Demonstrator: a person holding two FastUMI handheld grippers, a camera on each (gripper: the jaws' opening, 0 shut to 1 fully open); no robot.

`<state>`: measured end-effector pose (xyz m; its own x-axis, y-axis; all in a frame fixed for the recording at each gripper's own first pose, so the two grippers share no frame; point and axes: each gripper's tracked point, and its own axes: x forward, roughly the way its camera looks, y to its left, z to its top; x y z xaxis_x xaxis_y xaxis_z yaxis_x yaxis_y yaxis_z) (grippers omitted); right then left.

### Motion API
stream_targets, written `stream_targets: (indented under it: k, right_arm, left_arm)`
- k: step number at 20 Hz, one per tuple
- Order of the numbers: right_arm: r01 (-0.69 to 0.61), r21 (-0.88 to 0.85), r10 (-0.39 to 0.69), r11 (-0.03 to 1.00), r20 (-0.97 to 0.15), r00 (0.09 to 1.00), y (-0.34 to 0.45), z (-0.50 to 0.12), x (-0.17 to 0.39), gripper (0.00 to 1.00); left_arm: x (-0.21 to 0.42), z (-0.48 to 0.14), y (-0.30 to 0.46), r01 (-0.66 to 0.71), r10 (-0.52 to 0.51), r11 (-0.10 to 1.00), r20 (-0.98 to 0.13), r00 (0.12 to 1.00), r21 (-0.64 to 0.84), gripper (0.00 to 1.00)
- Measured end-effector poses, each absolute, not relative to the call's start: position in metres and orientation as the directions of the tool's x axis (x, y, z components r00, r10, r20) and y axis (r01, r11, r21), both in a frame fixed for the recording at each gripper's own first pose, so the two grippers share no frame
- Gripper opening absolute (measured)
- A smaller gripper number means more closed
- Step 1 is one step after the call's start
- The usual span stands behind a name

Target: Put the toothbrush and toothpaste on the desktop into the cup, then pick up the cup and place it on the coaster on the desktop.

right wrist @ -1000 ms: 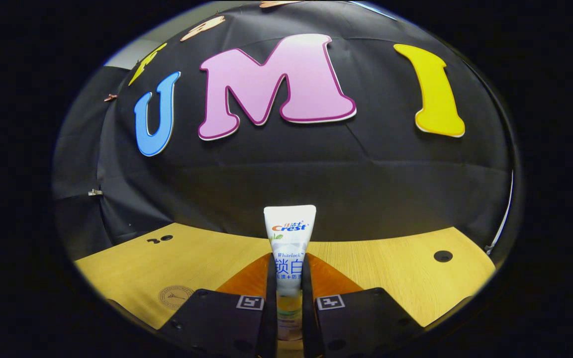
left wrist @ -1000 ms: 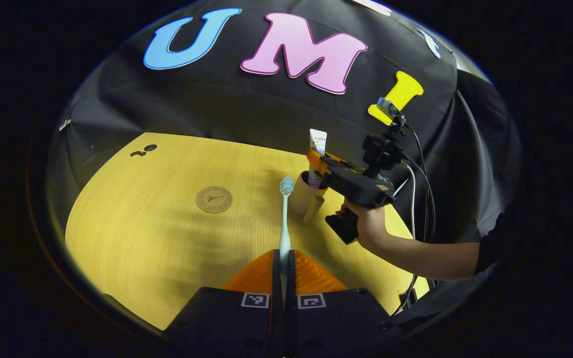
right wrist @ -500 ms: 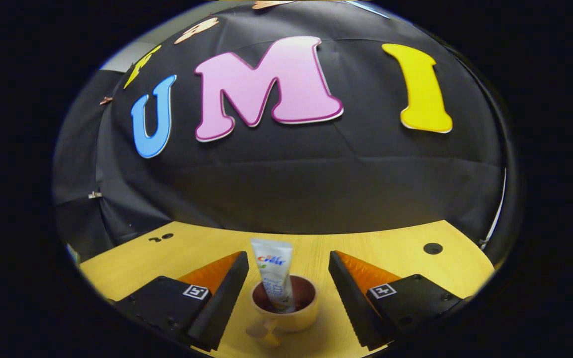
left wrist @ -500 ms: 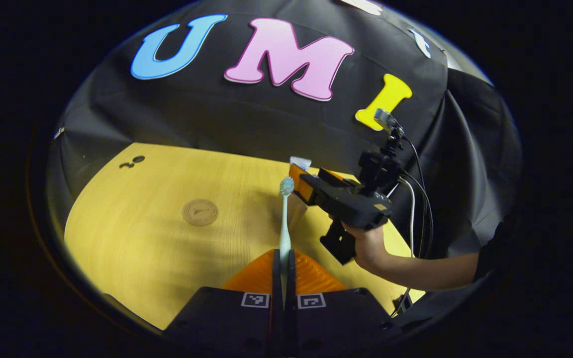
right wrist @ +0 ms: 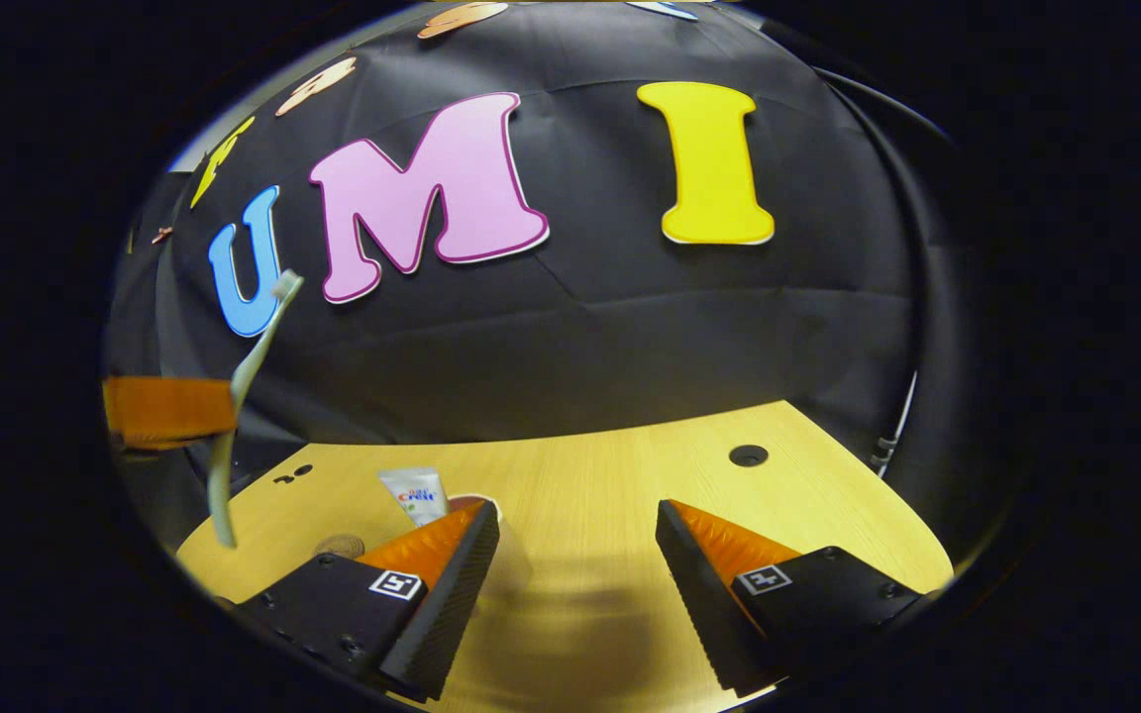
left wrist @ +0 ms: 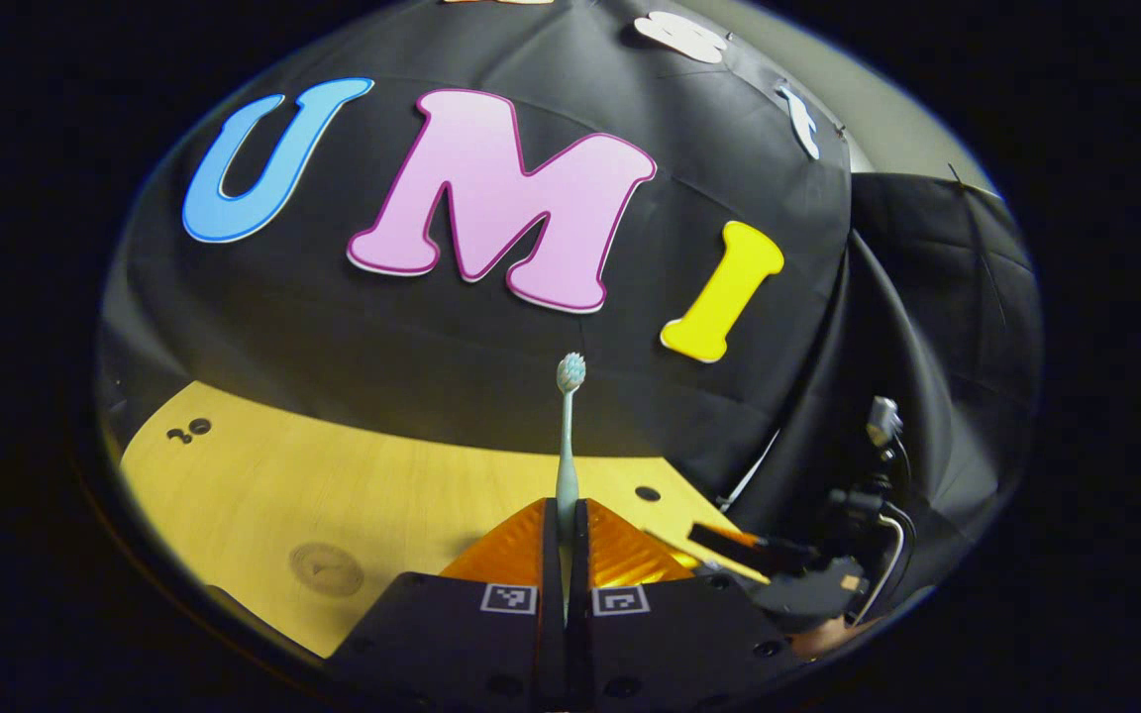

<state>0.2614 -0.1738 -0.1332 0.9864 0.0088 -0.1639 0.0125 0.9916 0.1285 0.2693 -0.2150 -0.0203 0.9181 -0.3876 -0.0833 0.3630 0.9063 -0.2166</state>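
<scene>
In the left gripper view, the left tongs point(left wrist: 564, 520) are closed on the handle of the toothbrush point(left wrist: 568, 436), which stands upright between the two fingers with its bristled head at the top, raised above the desk point(left wrist: 353, 495). The round coaster point(left wrist: 327, 568) lies flat on the desk to the lower left of the tongs, with nothing on it. At the lower right edge of this view the right tongs point(left wrist: 729, 540) appear farther off with their cables, low beside the desk edge. In the right gripper view, the right tongs point(right wrist: 575, 535) are spread wide apart and hold nothing, with bare desk between the fingers. The toothpaste point(right wrist: 415, 494) stands tilted in the cup point(right wrist: 479, 507), which is mostly hidden behind the left-hand finger point(right wrist: 447, 584). The toothbrush also shows at the left of this view, held up in the air by the other tongs, above and to the left of the cup.
</scene>
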Motion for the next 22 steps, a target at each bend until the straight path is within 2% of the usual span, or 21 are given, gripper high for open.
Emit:
stream_targets:
  k: [7,14,22]
  right_arm:
    - [0.026,0.132,0.007,0.991,-0.248,0.969,-0.175,-0.164,0.242,0.98]
    - [-0.011,0.121,0.046,0.993,-0.298,0.954,-0.155,-0.187,0.234,0.98]
    - [-0.015,0.106,0.046,0.994,-0.291,0.956,-0.149,-0.193,0.232,0.98]
  left_arm:
    - [0.345,0.004,-0.229,0.464,-0.462,0.883,0.046,0.886,-0.064,0.06]
    - [0.394,-0.027,-0.226,0.509,-0.5,0.852,0.098,0.861,-0.122,0.06]
    - [0.4,-0.053,-0.239,0.573,-0.557,0.806,0.135,0.819,-0.15,0.06]
